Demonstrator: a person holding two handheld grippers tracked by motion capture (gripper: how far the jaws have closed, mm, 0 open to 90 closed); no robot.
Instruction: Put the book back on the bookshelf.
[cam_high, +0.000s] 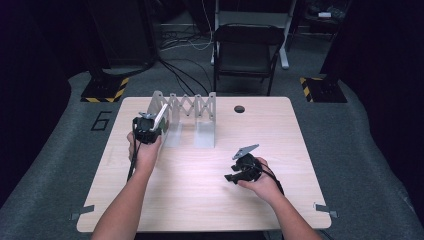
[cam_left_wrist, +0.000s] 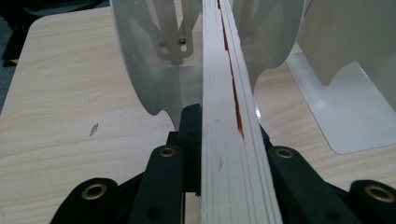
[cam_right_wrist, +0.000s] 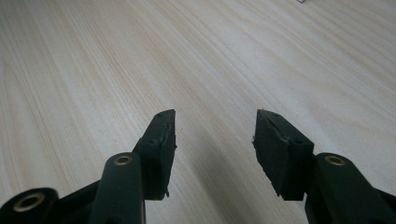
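A thin white book (cam_high: 161, 114) with a streak of red along its edge stands tilted in my left gripper (cam_high: 150, 127), whose jaws are shut on it. In the left gripper view the book's page edge (cam_left_wrist: 229, 116) runs straight up between the black jaws of the left gripper (cam_left_wrist: 226, 128) and points into a gap between two dividers (cam_left_wrist: 140, 60) of the pale metal accordion rack (cam_high: 192, 107). My right gripper (cam_high: 231, 177) rests low over the table's right middle, open. Nothing lies between the fingers of the right gripper (cam_right_wrist: 215, 130), just bare wood (cam_right_wrist: 140, 56).
The rack stands at the back of the light wooden table (cam_high: 200, 200), its flat base plates (cam_left_wrist: 345, 116) reaching toward me. A small dark hole (cam_high: 239, 109) marks the tabletop behind it. A black chair (cam_high: 247, 50) and floor cables lie beyond the table.
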